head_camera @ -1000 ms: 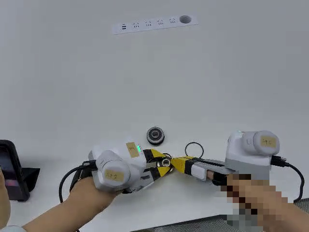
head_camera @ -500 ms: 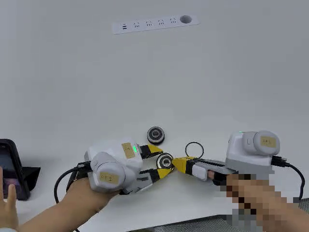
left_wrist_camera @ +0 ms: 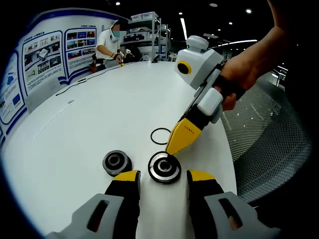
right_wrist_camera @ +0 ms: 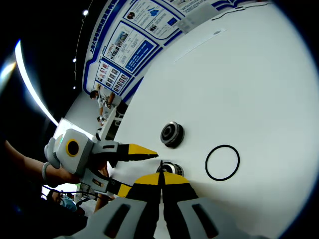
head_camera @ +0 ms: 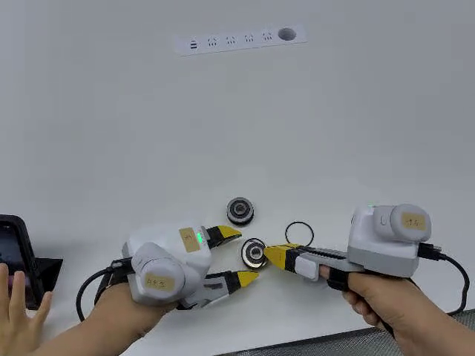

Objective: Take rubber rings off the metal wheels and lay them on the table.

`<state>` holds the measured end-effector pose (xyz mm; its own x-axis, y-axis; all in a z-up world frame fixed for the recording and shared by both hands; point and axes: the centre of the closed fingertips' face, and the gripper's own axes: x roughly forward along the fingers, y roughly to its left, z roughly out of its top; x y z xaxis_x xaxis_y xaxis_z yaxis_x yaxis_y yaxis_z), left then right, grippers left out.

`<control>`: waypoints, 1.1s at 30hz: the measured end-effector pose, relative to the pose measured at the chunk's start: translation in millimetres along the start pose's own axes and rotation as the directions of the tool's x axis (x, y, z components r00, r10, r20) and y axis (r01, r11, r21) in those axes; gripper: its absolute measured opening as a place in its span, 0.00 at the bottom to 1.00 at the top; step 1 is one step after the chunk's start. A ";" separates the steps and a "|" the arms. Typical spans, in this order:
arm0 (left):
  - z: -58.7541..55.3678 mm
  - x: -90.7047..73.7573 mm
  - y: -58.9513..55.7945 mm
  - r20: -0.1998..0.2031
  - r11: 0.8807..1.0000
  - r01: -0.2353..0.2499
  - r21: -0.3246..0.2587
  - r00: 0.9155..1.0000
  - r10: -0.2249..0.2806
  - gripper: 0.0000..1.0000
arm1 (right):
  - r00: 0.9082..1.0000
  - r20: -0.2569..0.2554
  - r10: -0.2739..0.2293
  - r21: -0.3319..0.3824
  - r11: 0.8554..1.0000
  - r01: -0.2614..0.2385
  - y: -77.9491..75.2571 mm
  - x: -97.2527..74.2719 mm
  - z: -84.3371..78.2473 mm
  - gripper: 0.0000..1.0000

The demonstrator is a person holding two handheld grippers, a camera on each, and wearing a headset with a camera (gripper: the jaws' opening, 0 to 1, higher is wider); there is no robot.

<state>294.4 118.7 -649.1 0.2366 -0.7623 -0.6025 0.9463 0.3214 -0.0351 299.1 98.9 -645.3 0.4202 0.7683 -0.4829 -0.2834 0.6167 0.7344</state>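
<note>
left tool (left_wrist_camera: 163, 176) spread | wheel (left_wrist_camera: 164, 168) just ahead, right tool (left_wrist_camera: 172, 149) tip touching | second wheel (left_wrist_camera: 116, 162) beside | ring (left_wrist_camera: 160, 136) beyond

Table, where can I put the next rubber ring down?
The wide bare table between the power strip and the far wheel is free. Crowded: around the near wheel, loose ring, left gripper and right gripper.
</note>
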 end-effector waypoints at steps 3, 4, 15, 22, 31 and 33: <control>-1.1 -0.8 1.1 -0.001 1.000 -0.005 -0.006 1.000 0.005 0.41 | 1.000 0.003 0.008 -0.003 1.000 -0.008 3.0 -0.4 2.1 0.02; -2.3 -1.0 1.8 -0.004 1.000 -0.008 -0.004 1.000 0.008 0.42 | 1.000 0.003 0.011 -0.004 1.000 -0.011 4.3 -0.4 2.7 0.02; -11.8 -5.6 5.8 -0.020 0.999 -0.029 -0.017 0.999 0.028 0.51 | 0.999 0.025 0.047 0.002 0.999 -0.048 17.7 -3.3 9.5 0.02; -13.6 -8.2 6.5 -0.019 0.999 -0.037 -0.029 0.999 0.037 0.52 | 0.998 0.052 0.027 0.013 1.000 -0.028 9.8 -12.4 15.8 0.02; -15.1 -9.1 8.1 -0.019 0.998 -0.046 -0.038 0.999 0.045 0.55 | 0.993 0.107 -0.042 0.049 0.998 0.037 -17.5 -30.4 26.9 0.02; -14.9 -9.4 8.3 -0.018 0.998 -0.047 -0.041 0.999 0.046 0.55 | 0.992 0.111 -0.064 0.059 0.997 0.057 -26.0 -34.0 27.1 0.02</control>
<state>296.8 137.0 -655.6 0.2760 -0.7363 -0.6178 0.9244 0.3793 -0.0391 315.5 52.1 -635.1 0.5306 0.7037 -0.4726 -0.2077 0.6485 0.7324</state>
